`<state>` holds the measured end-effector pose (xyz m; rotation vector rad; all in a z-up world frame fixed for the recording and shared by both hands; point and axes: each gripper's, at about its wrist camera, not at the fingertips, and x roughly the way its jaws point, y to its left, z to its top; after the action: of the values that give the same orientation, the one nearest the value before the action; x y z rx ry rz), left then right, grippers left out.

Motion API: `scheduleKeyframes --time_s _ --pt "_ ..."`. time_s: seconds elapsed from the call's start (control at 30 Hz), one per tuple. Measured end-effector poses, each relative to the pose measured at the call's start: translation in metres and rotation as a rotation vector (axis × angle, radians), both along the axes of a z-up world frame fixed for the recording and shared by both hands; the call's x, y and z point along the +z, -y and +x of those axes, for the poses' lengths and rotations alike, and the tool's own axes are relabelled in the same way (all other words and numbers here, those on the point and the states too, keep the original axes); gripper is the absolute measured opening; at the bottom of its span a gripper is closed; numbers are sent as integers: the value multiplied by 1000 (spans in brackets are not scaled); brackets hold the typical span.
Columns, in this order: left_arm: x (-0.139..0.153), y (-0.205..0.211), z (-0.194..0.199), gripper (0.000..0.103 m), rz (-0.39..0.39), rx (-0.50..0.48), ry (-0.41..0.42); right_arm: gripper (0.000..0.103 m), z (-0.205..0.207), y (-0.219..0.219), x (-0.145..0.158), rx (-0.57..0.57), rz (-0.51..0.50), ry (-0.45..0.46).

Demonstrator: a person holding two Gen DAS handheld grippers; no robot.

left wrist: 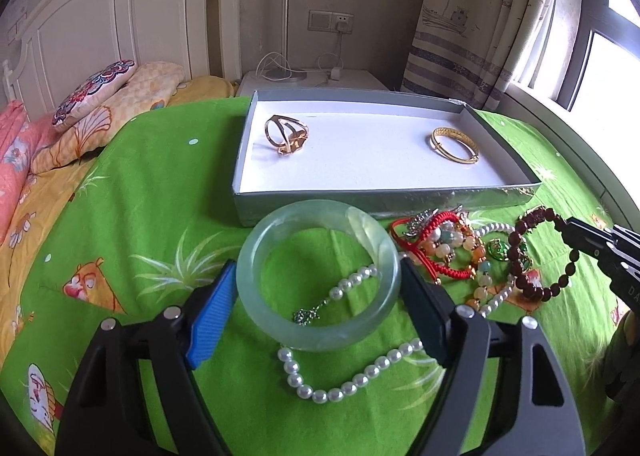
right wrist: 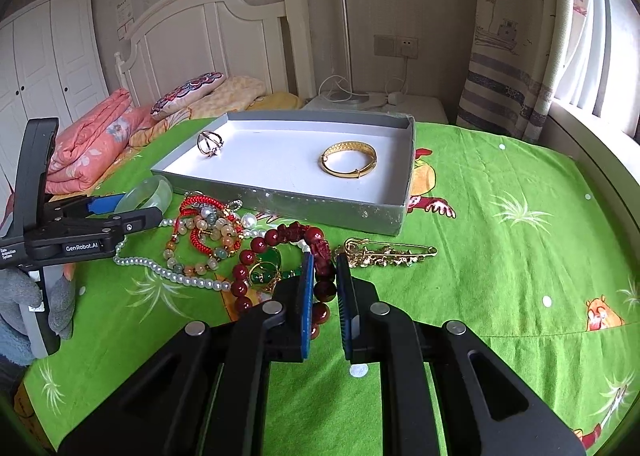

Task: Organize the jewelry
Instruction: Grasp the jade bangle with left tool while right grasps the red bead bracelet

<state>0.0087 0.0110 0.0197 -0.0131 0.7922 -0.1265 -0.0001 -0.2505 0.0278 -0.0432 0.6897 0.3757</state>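
Observation:
A pale green jade bangle (left wrist: 316, 336) lies on the green bedspread, partly over a pearl necklace (left wrist: 348, 388). My left gripper (left wrist: 318, 264) spans it, and the blue pad and the black pad touch its outer sides. Seen from the right wrist, that left gripper (right wrist: 140, 205) holds the jade bangle (right wrist: 150, 190) low over the cloth. My right gripper (right wrist: 324, 258) is shut on a dark red bead bracelet (right wrist: 256, 246) at the edge of the jewelry pile. The silver tray (left wrist: 400, 202) holds a gold bangle (left wrist: 452, 154) and a rose-gold ring piece (left wrist: 286, 134).
A tangle of red cord and coloured beads (right wrist: 204, 232), a green pendant (right wrist: 266, 268) and a gold pin brooch (right wrist: 384, 254) lie before the silver tray (right wrist: 320, 208). Pillows (left wrist: 120, 96) and a white headboard stand behind. A gloved hand (right wrist: 16, 296) grips the left tool.

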Motion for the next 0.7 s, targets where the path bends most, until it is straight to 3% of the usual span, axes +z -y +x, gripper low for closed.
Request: scheduleKeyframes --time_s 0.23,0.7 --pt "9 7 -8 78 69 -10 47 14 -10 -2 7 -10 12 54" --pt "26 10 4 78 94 -35 75 14 1 -12 35 -4 4 118"
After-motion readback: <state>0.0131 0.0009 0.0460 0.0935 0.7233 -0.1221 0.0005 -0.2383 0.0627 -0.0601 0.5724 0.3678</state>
